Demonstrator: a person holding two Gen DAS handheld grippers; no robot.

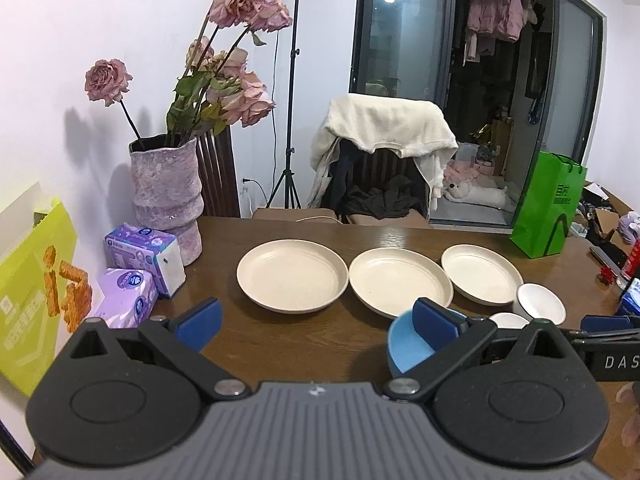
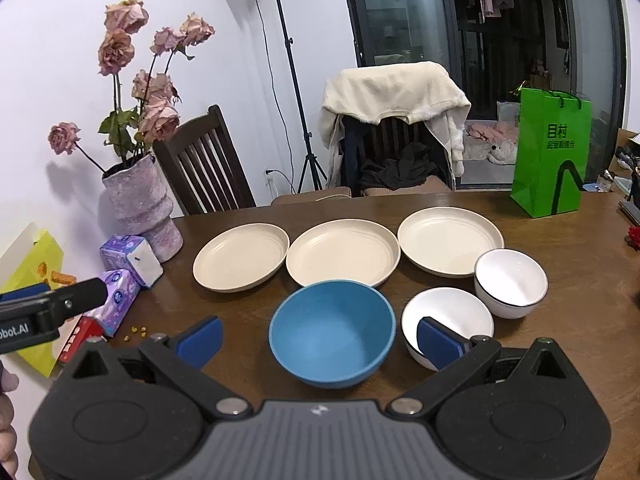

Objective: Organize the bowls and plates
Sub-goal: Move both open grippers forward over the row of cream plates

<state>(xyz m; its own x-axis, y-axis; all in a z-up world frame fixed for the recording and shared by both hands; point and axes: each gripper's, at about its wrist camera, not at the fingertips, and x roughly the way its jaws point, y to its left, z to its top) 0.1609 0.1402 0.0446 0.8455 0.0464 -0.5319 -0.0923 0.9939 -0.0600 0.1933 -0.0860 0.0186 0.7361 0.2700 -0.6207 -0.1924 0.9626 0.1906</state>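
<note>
Both claws stand spread and empty: the left gripper [image 1: 316,326] hovers over bare table [image 1: 304,344], the right gripper [image 2: 318,342] sits just before the blue bowl [image 2: 331,332]. Beside that bowl stand two white bowls [image 2: 447,320], apart from each other. Beyond them three cream plates [image 2: 343,257] lie side by side in a row, none stacked. Judgement: organizing is not begun; every plate and bowl is left to gather. Farther back stand a vase [image 2: 142,204] and a green bag [image 2: 554,152].
</note>
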